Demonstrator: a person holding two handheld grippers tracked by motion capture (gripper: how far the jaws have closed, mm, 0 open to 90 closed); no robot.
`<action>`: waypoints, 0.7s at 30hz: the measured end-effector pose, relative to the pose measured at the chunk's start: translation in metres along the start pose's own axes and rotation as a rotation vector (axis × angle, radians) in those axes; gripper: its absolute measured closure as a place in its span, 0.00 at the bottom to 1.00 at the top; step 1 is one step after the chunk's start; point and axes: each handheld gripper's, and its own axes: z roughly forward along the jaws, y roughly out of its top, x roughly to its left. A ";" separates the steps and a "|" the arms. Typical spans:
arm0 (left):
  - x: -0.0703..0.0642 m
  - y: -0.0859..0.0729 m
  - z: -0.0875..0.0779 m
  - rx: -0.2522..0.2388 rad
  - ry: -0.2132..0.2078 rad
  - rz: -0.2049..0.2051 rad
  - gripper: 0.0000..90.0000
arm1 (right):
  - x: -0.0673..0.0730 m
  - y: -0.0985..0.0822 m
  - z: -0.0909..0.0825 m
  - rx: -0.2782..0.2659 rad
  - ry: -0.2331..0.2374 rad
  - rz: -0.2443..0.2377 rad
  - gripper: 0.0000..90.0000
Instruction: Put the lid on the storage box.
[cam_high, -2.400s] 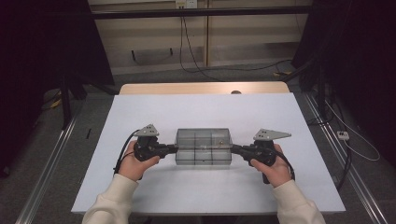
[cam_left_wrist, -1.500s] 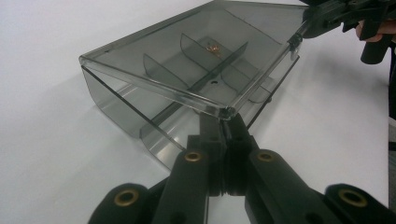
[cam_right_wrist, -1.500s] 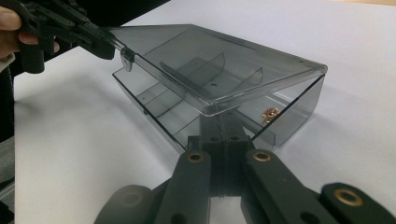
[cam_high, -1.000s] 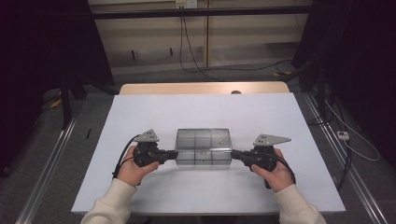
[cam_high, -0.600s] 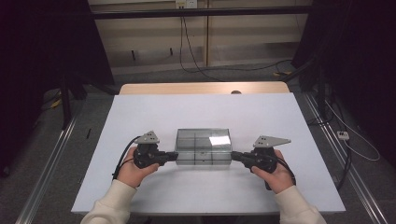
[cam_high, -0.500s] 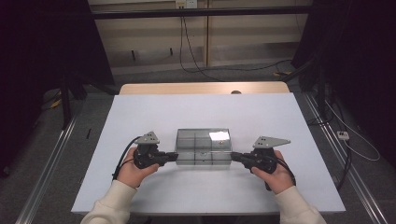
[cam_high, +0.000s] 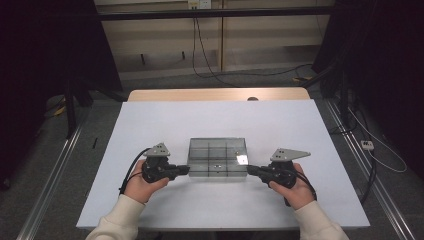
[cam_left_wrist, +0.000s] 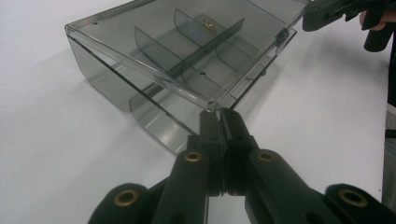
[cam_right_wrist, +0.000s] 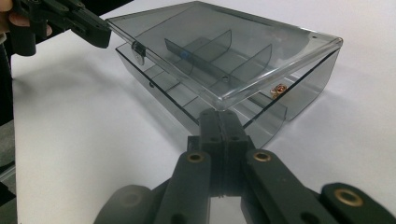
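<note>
A smoky clear plastic compartment box (cam_high: 217, 159) lies in the middle of the white table. Its hinged lid (cam_left_wrist: 154, 42) hangs slightly ajar over the dividers. My left gripper (cam_high: 186, 170) is shut, and its tips (cam_left_wrist: 218, 112) touch the lid's near left corner. My right gripper (cam_high: 250, 171) is shut too, with its tips (cam_right_wrist: 218, 113) at the lid's near right corner. I cannot tell whether either one pinches the lid edge. A small brass piece (cam_right_wrist: 279, 89) lies in one compartment. The right gripper (cam_left_wrist: 308, 18) also shows far off in the left gripper view, and the left gripper (cam_right_wrist: 102, 35) in the right gripper view.
The white table (cam_high: 225, 117) has bare room all around the box. A wooden strip (cam_high: 215, 94) runs along its far edge. Cables (cam_high: 210, 60) lie on the floor beyond, and metal rails (cam_high: 60, 160) flank the table.
The lid stood raised earlier and has come down to nearly flat over the box. Both grippers sank a little with it and stayed shut at its front corners.
</note>
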 end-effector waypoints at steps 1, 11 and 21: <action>0.000 0.000 0.000 0.002 0.001 0.000 0.99 | 0.000 0.000 0.000 0.002 -0.001 -0.001 1.00; 0.000 -0.003 -0.002 0.007 0.002 -0.004 0.99 | 0.001 -0.002 0.002 0.011 0.001 -0.004 1.00; -0.001 -0.005 -0.005 0.004 0.008 -0.005 0.99 | 0.002 -0.004 0.003 0.029 0.000 -0.011 1.00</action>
